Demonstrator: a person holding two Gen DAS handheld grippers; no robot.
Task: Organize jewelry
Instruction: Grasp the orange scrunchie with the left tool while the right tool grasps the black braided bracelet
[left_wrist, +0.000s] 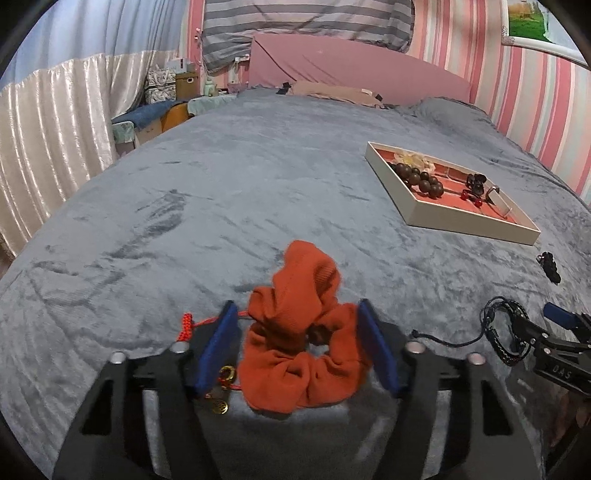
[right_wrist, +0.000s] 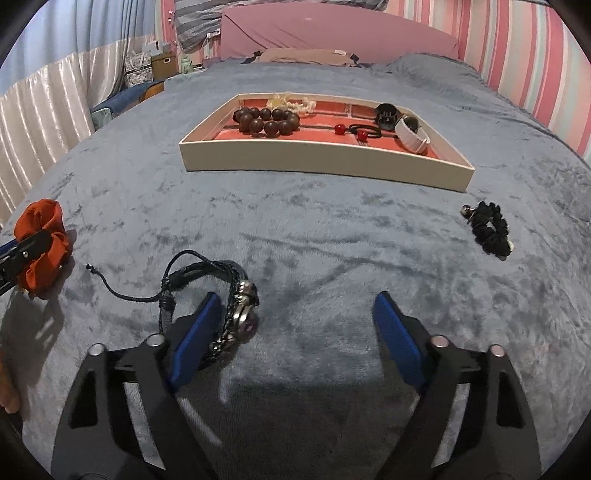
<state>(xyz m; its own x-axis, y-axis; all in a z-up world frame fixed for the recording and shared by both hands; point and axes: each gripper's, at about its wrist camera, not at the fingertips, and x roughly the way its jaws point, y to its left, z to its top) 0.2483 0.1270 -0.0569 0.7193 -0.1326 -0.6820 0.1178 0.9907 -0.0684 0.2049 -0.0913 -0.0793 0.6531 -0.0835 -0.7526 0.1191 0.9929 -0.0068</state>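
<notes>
An orange scrunchie (left_wrist: 303, 343) lies on the grey bed cover between the open fingers of my left gripper (left_wrist: 297, 314), which straddle it without closing; it also shows in the right wrist view (right_wrist: 42, 243). A red cord bracelet with gold charms (left_wrist: 221, 380) lies under the left finger. My right gripper (right_wrist: 295, 306) is open and empty above the cover. A black braided bracelet (right_wrist: 229, 306) lies against its left finger (right_wrist: 195, 332); it also shows in the left wrist view (left_wrist: 502, 328). The white tray with a red lining (right_wrist: 325, 162) holds brown beads (right_wrist: 266, 120), hair ties and a white band.
A black scrunchie (right_wrist: 489, 229) lies on the cover in front of the tray's right end. A pink headboard (right_wrist: 332, 33) and folded clothes are at the far end of the bed. Curtains and boxes stand to the left, a striped wall to the right.
</notes>
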